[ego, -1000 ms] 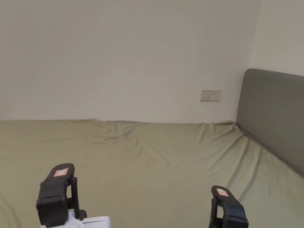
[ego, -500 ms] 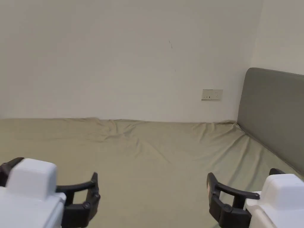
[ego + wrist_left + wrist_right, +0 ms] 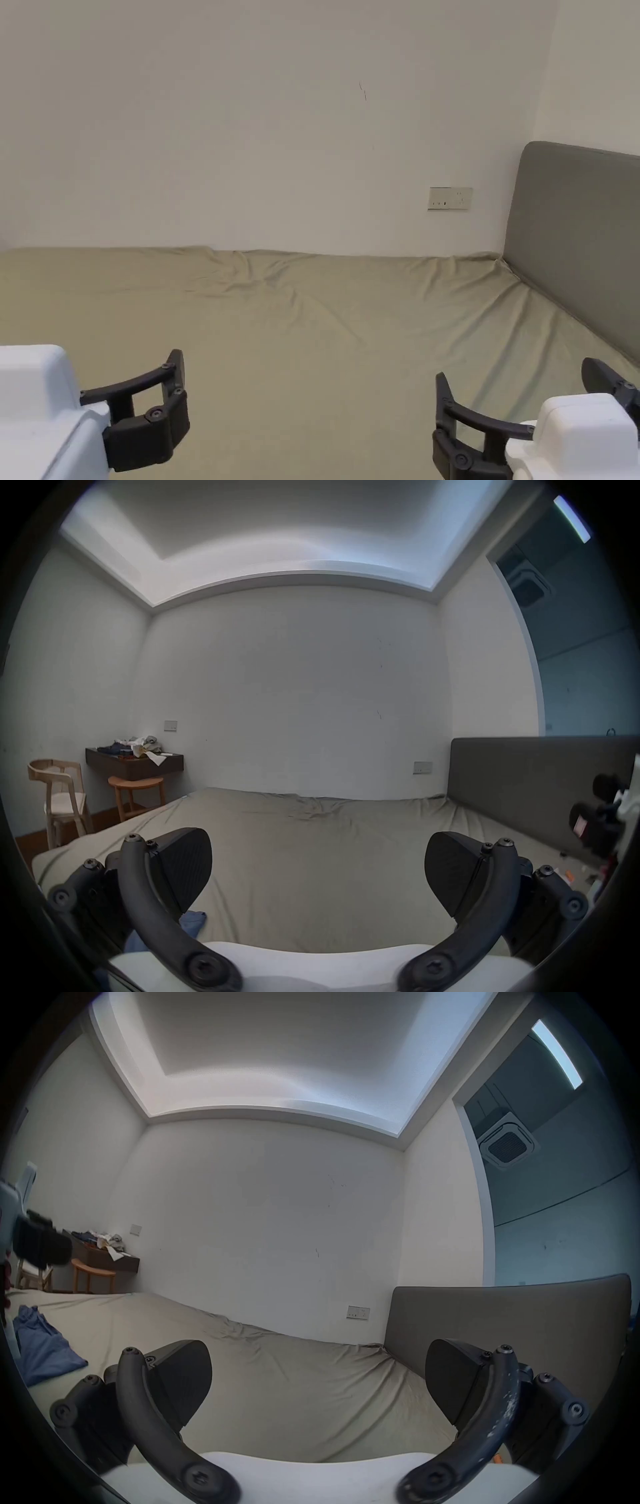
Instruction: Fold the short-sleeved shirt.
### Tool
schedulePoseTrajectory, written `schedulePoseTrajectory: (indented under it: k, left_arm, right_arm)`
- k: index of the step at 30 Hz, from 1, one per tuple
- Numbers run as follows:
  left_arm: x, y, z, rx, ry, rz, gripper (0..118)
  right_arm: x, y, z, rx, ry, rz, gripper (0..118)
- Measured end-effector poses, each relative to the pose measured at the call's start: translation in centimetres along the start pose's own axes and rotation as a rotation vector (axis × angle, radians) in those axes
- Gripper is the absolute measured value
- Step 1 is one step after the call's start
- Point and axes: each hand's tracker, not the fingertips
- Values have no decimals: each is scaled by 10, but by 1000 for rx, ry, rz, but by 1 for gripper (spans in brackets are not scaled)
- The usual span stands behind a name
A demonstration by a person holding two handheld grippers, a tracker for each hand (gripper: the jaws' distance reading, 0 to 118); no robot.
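A blue short-sleeved shirt (image 3: 41, 1348) lies crumpled on the near left part of the bed; in the left gripper view a bit of it (image 3: 192, 921) peeks out below the left jaw. My left gripper (image 3: 317, 868) hovers above the sheet, open, with nothing between its jaws. In the head view one of its fingers (image 3: 153, 406) shows at the lower left. My right gripper (image 3: 318, 1380) is open and empty too, and sits at the lower right of the head view (image 3: 522, 384), near the headboard. Both point toward the far wall.
The bed carries a wrinkled olive sheet (image 3: 325, 337) and has a grey headboard (image 3: 575, 244) on the right. A wall socket (image 3: 450, 198) sits on the far wall. Left of the bed stand a wooden chair (image 3: 60, 798), a stool (image 3: 136, 791) and a dark shelf (image 3: 135, 767) piled with clothes.
Both grippers have swung from low and upright to level, with their jaws pointing forward over the bed. Since half a second ago they have sunk a little in the picture.
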Motion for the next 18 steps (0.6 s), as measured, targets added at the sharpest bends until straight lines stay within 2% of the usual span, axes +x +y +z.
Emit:
schedulePoseTrajectory:
  k: [3, 11, 18]
  left_arm:
    - [2, -7, 3, 26, 55, 6, 118]
    - [1, -5, 5, 18, 16, -19, 118]
    - [0, -5, 3, 5, 28, -12, 118]
  right_arm:
    - [0, 1, 0, -9, 3, -34, 118]
    - [4, 0, -5, -32, -1, -38, 118]
    - [9, 0, -6, -42, 4, -83, 118]
